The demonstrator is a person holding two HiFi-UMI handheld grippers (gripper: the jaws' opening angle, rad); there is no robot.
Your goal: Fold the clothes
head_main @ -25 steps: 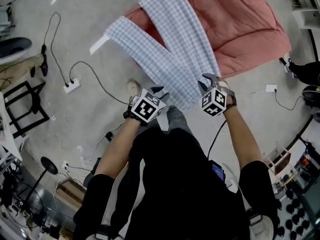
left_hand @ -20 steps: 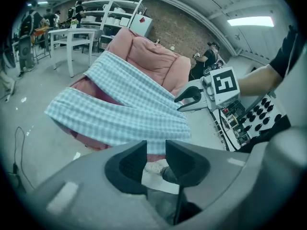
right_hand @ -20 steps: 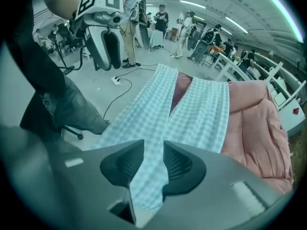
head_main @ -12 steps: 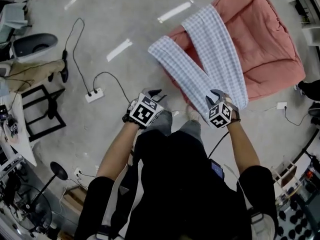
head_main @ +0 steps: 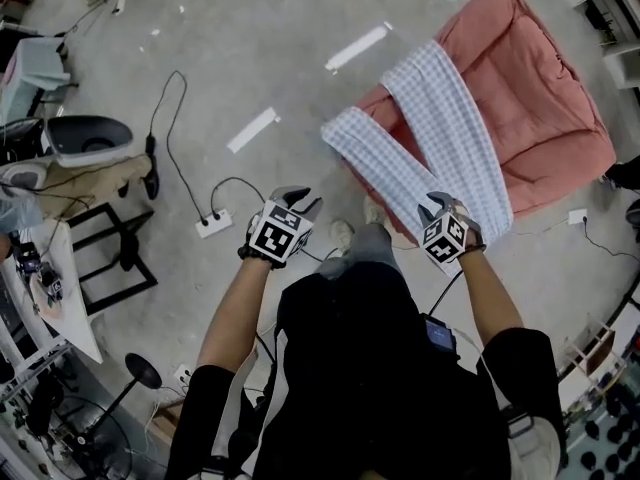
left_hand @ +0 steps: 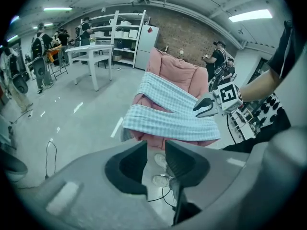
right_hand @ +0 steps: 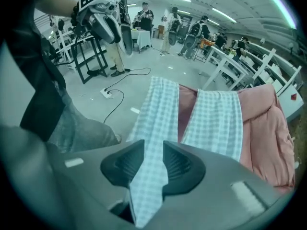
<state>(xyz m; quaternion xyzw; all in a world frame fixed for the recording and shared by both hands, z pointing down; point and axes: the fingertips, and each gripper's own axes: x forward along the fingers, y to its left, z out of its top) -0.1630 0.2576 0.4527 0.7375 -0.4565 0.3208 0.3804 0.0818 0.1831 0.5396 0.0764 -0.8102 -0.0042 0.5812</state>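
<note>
Hanging between right fingers [right_hand: 180,165]: checked trousers [right_hand: 159,110].

Head view looks steeply down; both gripper views look low across the shared checked trousers [head_main: 445,118].

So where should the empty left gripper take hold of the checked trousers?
Probably the hem end of the checked trousers' leg nearest it. That end sticks out past the pink cushion's edge over bare floor, so the left gripper can come in from the floor side and pinch across it. The right gripper grips the cloth near the person.
</note>
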